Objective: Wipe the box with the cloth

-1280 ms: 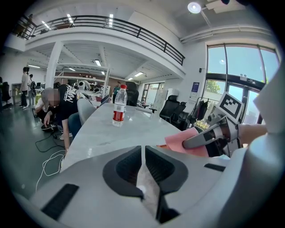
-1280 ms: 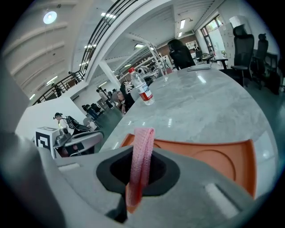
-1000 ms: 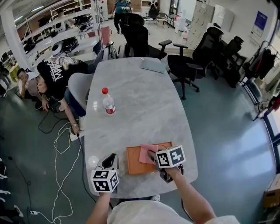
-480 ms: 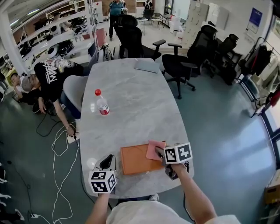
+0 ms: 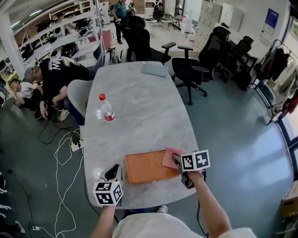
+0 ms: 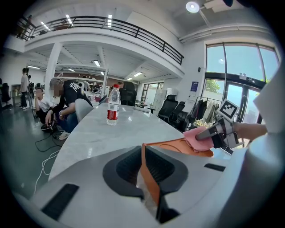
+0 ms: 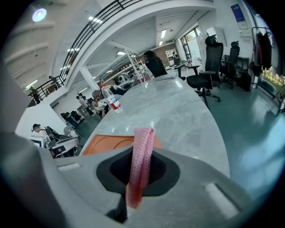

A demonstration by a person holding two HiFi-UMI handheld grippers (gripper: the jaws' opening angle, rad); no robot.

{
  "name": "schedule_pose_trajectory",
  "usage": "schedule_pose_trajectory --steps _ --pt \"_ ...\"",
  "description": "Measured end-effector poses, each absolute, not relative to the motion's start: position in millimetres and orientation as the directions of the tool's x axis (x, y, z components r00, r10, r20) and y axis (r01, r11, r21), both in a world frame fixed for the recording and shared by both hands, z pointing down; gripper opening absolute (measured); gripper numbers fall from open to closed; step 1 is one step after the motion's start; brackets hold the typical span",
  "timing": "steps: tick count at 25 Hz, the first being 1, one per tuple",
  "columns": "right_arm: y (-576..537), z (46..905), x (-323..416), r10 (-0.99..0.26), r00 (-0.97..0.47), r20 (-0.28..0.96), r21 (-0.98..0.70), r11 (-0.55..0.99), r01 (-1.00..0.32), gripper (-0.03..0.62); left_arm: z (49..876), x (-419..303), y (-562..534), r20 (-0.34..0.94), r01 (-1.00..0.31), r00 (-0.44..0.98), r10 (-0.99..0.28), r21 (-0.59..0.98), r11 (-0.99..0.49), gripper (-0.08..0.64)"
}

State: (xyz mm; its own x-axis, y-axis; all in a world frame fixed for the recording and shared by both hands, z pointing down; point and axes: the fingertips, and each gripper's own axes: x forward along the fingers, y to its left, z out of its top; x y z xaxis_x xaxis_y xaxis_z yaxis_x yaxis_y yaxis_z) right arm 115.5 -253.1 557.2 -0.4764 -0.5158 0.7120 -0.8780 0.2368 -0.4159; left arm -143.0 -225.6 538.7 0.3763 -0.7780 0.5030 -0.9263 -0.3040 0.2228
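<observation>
A person held 2 grippers over a grey marbled table (image 5: pixel 139 111) in an open office, with 1 flat orange box (image 5: pixel 146 168) lying near the table's near edge. The left gripper (image 5: pixel 114 173) was clamped on the box's left edge, a strip of orange showing between its closed jaws in the left gripper view. The right gripper (image 5: pixel 175 161) was closed on 1 pink cloth (image 5: pixel 170 155), which hung folded between its jaws in the right gripper view. In the head view the cloth lay on the box's right end, by its far corner.

Each gripper carried 1 cube of black-and-white square markers, the left cube (image 5: pixel 107 193) just off the table's near edge and the right cube (image 5: pixel 195 160) beside the cloth. The markers bore patterns only, with no letters.

1 clear plastic bottle (image 5: pixel 106 109) with a red cap and a red label stood upright further up the table, well apart from the box. The label's print was too small to read. 1 closed grey laptop (image 5: pixel 154 70) lay at the table's far end.

3 people were in view beyond the table's left side. 1 in a black T-shirt (image 5: pixel 58 74) with white lettering, too small to read, bent low. A 2nd person (image 5: pixel 21 90) crouched beside them, and a 3rd person (image 5: pixel 120 10) stood far back.
</observation>
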Motion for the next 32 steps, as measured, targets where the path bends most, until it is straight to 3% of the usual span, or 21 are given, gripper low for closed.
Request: schedule_pose_trajectory --steps 14,24,32 --pt "-247.5 539.8 134.7 -0.557 -0.509 0.657 -0.475 0.219 -0.853 0.014 537.2 -138.2 -211.5 0.505 -0.934 0.357 -0.786 0.213 -0.287 0.029" --pt "-234.6 488.5 83.6 -0.562 -0.651 0.51 -0.592 0.32 -0.74 0.014 535.7 -136.1 -198.9 0.503 -0.938 0.345 -0.792 0.208 -0.277 0.029" --pt "-220.8 483.8 17.6 -0.475 -0.759 0.446 -0.659 0.4 -0.637 0.014 535.4 -146.0 -187.2 0.508 -0.949 0.312 -0.803 0.199 -0.244 0.031"
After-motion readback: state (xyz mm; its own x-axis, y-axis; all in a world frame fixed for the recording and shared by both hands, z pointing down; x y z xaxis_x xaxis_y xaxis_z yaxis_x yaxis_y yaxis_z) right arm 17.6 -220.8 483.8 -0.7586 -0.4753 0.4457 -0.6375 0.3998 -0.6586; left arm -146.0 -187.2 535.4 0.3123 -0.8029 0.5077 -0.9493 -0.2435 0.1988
